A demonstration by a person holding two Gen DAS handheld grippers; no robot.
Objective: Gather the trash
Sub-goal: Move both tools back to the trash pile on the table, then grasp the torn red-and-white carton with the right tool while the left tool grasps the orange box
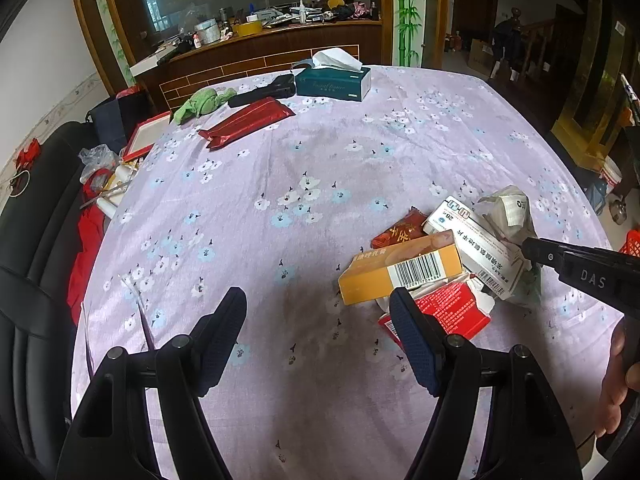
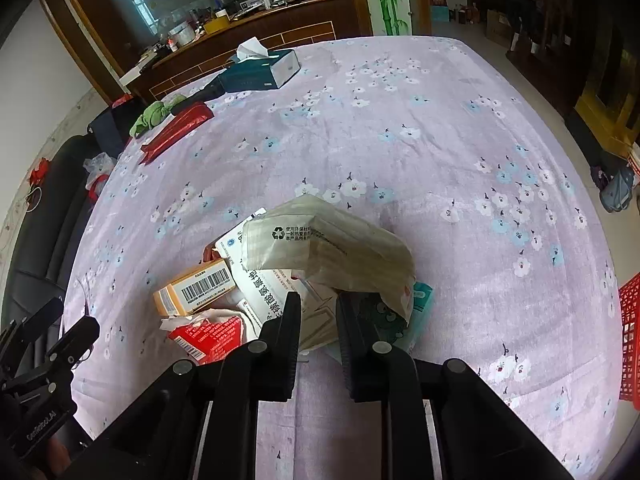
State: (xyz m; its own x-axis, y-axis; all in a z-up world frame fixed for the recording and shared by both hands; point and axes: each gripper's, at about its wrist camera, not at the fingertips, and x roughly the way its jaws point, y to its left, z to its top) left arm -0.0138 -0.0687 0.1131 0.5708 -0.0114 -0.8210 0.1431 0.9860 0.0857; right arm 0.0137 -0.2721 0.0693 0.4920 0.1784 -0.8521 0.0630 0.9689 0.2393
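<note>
While lying flat, orange box [image 1: 400, 270] long axis crosswise, barcode up

- Counter cloth [image 1: 320, 152]: pale lilac, scattered with small white and light-blue blossoms and tiny dark sprigs.
- Medicine box [image 1: 400, 268]: orange-yellow, with a white panel carrying a black barcode.
- Second medicine box [image 1: 472, 240]: white with blue print.
- Torn carton [image 1: 452, 308]: bright red with white lettering, ragged white edges.
- Snack wrapper [image 1: 396, 232]: dark red with gold characters.
- Crumpled paper bag [image 2: 332, 248]: beige, faintly striped, printed with a black recycling symbol.
- Tissue box [image 1: 334, 84]: deep teal, white tissue on top.
- Foil packet [image 1: 246, 122]: glossy crimson.
- Cloth [image 1: 202, 104]: moss green.
- Left hand-held gripper [image 1: 318, 336]: black frame, navy textured pads.
- Basket [image 2: 630, 340]: red lattice.
</note>
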